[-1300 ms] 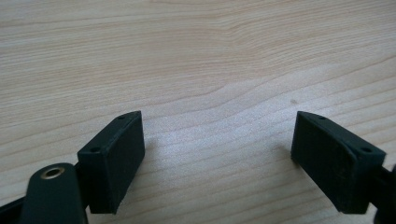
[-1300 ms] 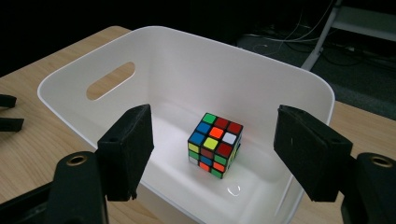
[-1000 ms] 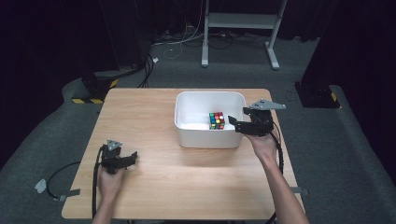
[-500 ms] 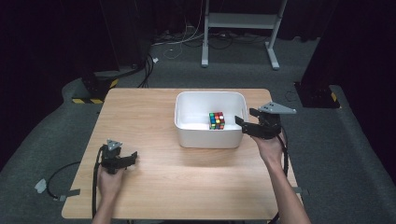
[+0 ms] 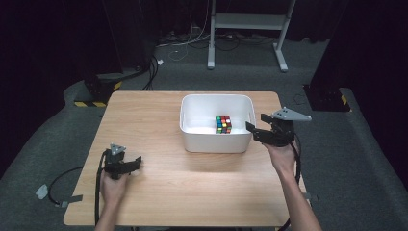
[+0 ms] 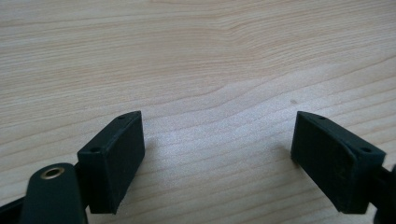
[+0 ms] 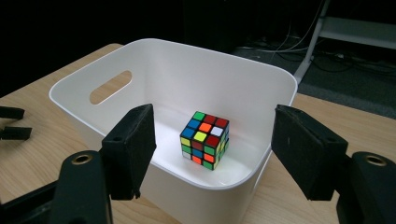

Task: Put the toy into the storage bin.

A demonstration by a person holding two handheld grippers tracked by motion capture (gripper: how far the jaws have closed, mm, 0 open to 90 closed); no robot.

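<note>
A Rubik's cube [image 5: 223, 124] lies on the floor of a white tub [image 5: 216, 142] at the table's back middle, toward its right wall. My right gripper [image 5: 256, 123] hovers just outside that wall, open, jaws pointing at the tub with nothing between them. In the right gripper view the cube [image 7: 205, 140] sits beyond the tub [image 7: 187, 47] rim, framed by the wide-apart jaws of my right gripper [image 7: 212, 122]. My left gripper [image 5: 136, 162] rests low on the table's front left, open and holding nothing. In the left gripper view, bare wood shows between the jaws of my left gripper [image 6: 219, 133].
The wooden table [image 5: 159, 120] has its right edge close behind my right hand. A metal stand [image 5: 250, 21], cables [image 5: 187, 43] and a black-and-yellow striped block [image 5: 98, 94] lie on the floor beyond. The left gripper's cable [image 5: 57, 185] trails off the table's left edge.
My right gripper has drawn back to the right, from over the tub's right rim near the cube to just outside the tub. The cube stays in the tub. The left gripper has not moved.
</note>
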